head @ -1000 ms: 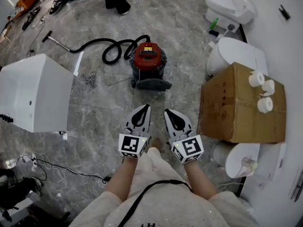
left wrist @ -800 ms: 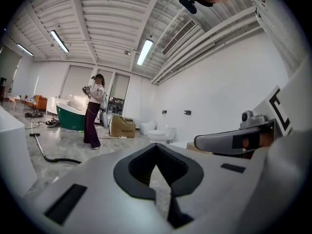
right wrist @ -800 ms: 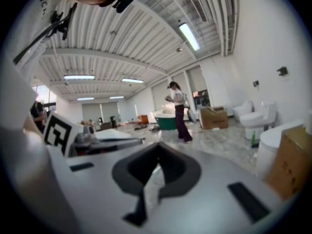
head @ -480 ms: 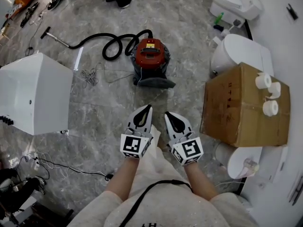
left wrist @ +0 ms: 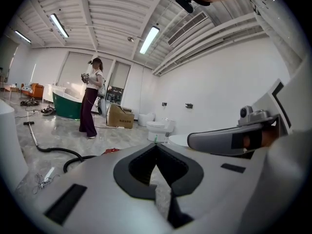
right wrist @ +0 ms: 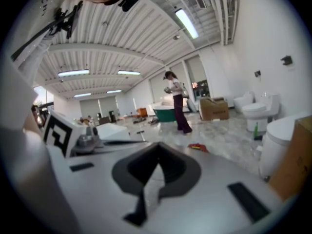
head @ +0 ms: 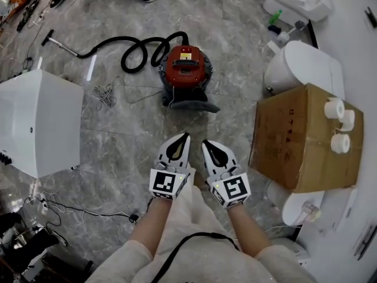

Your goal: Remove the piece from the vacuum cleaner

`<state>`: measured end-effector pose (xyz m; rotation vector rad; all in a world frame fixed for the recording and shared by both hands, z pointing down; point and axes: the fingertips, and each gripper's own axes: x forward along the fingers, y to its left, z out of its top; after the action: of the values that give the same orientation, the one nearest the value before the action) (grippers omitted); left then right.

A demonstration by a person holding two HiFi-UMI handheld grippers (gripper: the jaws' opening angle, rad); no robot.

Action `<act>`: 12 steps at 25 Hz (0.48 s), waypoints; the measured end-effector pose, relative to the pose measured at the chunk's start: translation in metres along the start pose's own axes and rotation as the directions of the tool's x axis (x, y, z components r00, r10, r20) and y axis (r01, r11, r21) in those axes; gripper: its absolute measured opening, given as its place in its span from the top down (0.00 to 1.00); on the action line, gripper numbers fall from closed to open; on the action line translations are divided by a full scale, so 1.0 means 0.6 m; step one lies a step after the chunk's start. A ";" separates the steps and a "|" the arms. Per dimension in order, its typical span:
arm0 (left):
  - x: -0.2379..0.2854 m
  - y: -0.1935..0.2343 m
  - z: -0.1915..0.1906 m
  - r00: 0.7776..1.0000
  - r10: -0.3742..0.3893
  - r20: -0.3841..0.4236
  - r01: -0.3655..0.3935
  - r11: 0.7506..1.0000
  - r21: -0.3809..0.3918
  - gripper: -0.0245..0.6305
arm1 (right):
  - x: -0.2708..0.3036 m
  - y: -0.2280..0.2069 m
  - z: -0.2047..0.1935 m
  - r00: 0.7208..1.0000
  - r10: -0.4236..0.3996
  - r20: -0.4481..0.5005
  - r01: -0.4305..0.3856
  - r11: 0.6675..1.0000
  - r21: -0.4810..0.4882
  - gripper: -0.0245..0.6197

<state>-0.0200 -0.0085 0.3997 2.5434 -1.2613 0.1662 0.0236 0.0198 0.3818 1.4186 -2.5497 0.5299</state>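
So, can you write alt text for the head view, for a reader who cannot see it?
Seen from above, a person holds the left gripper and right gripper side by side, jaws shut and empty, above a grey stone floor. Ahead stands a red vacuum cleaner with a black hose; a cardboard box sits at right.

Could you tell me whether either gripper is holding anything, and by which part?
Nothing is held: the left gripper and right gripper are both shut and empty.
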 end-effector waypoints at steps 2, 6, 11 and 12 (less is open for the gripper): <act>0.013 0.009 -0.011 1.000 0.002 -0.005 -0.002 1.000 -0.011 0.93 | 0.011 -0.008 -0.011 1.000 -0.003 -0.016 0.003 1.000 0.009 0.94; 0.038 0.025 -0.024 1.000 -0.003 -0.025 0.002 1.000 -0.020 0.93 | 0.033 -0.028 -0.030 0.999 -0.017 -0.043 0.019 0.999 0.029 0.94; 0.070 0.038 -0.032 0.998 -0.034 -0.045 0.033 0.999 -0.030 0.93 | 0.065 -0.051 -0.034 0.998 -0.018 -0.063 0.020 0.999 0.026 0.94; 0.078 0.042 -0.035 0.998 -0.043 -0.053 0.041 0.998 -0.037 0.93 | 0.072 -0.056 -0.034 0.998 -0.019 -0.067 0.021 0.999 0.026 0.94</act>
<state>-0.0107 -0.0516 0.4360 2.5150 -1.1796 0.1997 0.0288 -0.0225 0.4222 1.4093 -2.4829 0.6004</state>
